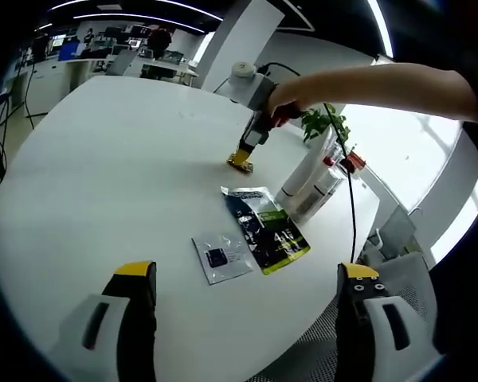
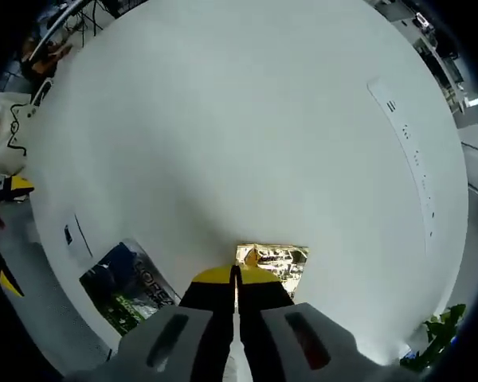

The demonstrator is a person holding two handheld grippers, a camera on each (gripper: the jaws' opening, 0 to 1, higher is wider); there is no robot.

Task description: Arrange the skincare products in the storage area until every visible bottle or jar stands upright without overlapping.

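Observation:
A small gold foil sachet [image 1: 240,161] lies on the white round table [image 1: 119,159], beyond the middle. My right gripper [image 1: 242,156], held by a person's hand, points down at it. In the right gripper view the jaws are shut together [image 2: 235,276] on the near edge of the gold sachet [image 2: 275,260]. My left gripper [image 1: 247,274] hangs open above the near table edge, holding nothing. A dark green packet [image 1: 267,228] and a small clear sachet [image 1: 221,256] lie flat ahead of it. A white tube [image 1: 304,177] and a clear bottle with a red cap [image 1: 328,179] lie on their sides at the right.
A green plant [image 1: 325,123] stands past the lying bottles near the table's right edge. A black cable [image 1: 351,207] runs down from the right gripper. The dark green packet [image 2: 127,286] sits left of the right gripper's jaws. Chairs and desks stand beyond the table.

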